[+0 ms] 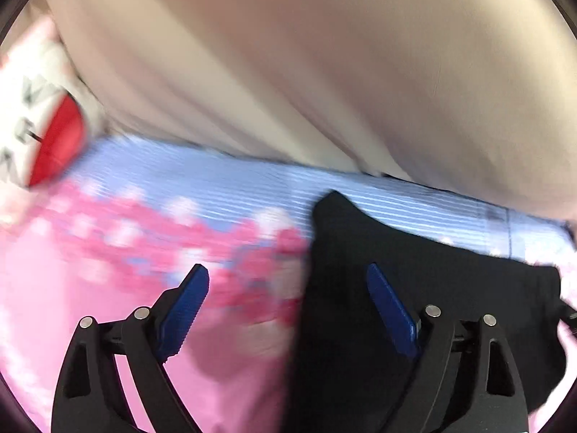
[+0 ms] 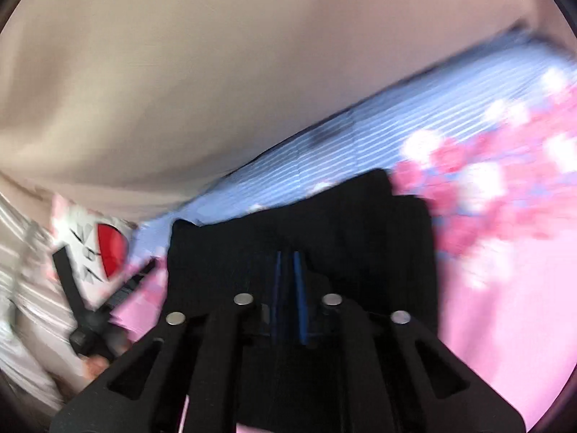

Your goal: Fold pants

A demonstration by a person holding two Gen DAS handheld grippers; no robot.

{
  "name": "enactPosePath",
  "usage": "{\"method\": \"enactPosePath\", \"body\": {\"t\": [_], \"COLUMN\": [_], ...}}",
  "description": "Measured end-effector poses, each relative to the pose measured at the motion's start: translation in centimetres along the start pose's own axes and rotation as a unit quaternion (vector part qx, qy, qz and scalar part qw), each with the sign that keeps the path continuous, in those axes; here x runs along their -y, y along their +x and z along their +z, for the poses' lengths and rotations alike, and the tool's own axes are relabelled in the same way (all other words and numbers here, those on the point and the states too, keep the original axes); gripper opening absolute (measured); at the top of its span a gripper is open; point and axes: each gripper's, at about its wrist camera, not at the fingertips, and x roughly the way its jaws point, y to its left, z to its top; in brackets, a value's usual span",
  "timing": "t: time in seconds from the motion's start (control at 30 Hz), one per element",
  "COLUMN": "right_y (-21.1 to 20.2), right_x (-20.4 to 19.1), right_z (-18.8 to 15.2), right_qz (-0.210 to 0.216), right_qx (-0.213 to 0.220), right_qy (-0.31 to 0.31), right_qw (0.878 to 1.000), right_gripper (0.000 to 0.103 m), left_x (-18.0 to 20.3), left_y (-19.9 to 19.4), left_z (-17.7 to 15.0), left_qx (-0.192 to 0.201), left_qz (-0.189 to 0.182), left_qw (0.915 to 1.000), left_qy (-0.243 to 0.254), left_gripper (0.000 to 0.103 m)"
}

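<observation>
The right gripper [image 2: 287, 270] has its blue pads pressed nearly together, pinching a fold of the black pants [image 2: 324, 216], which bunch up around and ahead of its fingers. The left gripper [image 1: 288, 281] stands wide apart, holding nothing; the pants [image 1: 414, 252] lie under and beyond its right finger, while its left finger hangs over the pink blossom-print bedsheet [image 1: 90, 288]. Ahead of both tools the sheet turns to blue stripes and meets a beige wall [image 1: 288, 54]. Off to the far left sits a white pillow with a red patch [image 1: 54, 144], blurred.
</observation>
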Motion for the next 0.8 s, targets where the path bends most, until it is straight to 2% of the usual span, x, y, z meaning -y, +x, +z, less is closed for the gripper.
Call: {"method": "enactPosePath", "body": {"t": [0.1, 0.17, 0.27, 0.37, 0.43, 0.5, 0.57, 0.6, 0.7, 0.77, 0.8], "right_y": [-1.3, 0.3, -0.9, -3.4, -3.0, -1.3, -2.4, -2.8, -4.4, -3.4, -2.1], "right_x": [-2.5, -2.0, -0.8, -3.1, -3.1, -1.1, -0.1, -0.2, -1.1, -1.6, -0.9], "right_z": [-3.0, -5.0, -5.6, -6.5, -7.2, -7.7, -7.6, -7.6, -7.8, -8.3, -8.6], "right_qz": [-0.039, -0.103, -0.092, -0.096, -0.119, -0.146, -0.159, -0.154, -0.132, -0.146, -0.168], "right_qx": [-0.002, -0.021, -0.005, 0.026, 0.013, -0.006, 0.007, 0.011, 0.028, 0.021, -0.001], "right_qy": [-0.084, -0.12, -0.089, -0.113, -0.138, -0.142, -0.118, -0.106, -0.102, -0.129, -0.139], "right_qw": [0.996, 0.987, 0.992, 0.989, 0.983, 0.979, 0.98, 0.982, 0.986, 0.981, 0.976], "right_gripper": [0.023, 0.024, 0.022, 0.026, 0.033, 0.033, 0.034, 0.039, 0.039, 0.042, 0.044], "left_x": [-0.1, 0.2, 1.2, 1.0, 0.8, 1.0, 1.4, 1.5, 2.0, 2.5, 2.8], "left_y": [-5.2, -6.7, -8.6, -9.9, -10.5, -10.9, -11.3, -11.4, -11.5, -11.5, -11.5], "left_z": [-1.8, -2.8, -4.8, -5.9, -6.6, -6.9, -7.6, -7.9, -8.8, -9.8, -10.4], "left_qx": [0.039, 0.033, 0.028, 0.032, 0.034, 0.031, 0.028, 0.027, 0.021, 0.015, 0.01], "left_qz": [0.036, 0.036, 0.028, 0.029, 0.028, 0.023, 0.018, 0.019, 0.021, 0.015, 0.015], "left_qw": [0.9979, 0.9974, 0.9977, 0.9974, 0.9972, 0.9974, 0.9973, 0.9972, 0.9969, 0.9971, 0.9969], "left_qy": [0.038, 0.052, 0.056, 0.058, 0.061, 0.061, 0.065, 0.067, 0.072, 0.073, 0.077], "left_gripper": [0.089, 0.089, 0.089, 0.089, 0.089, 0.089, 0.089, 0.089, 0.089, 0.089, 0.089]}}
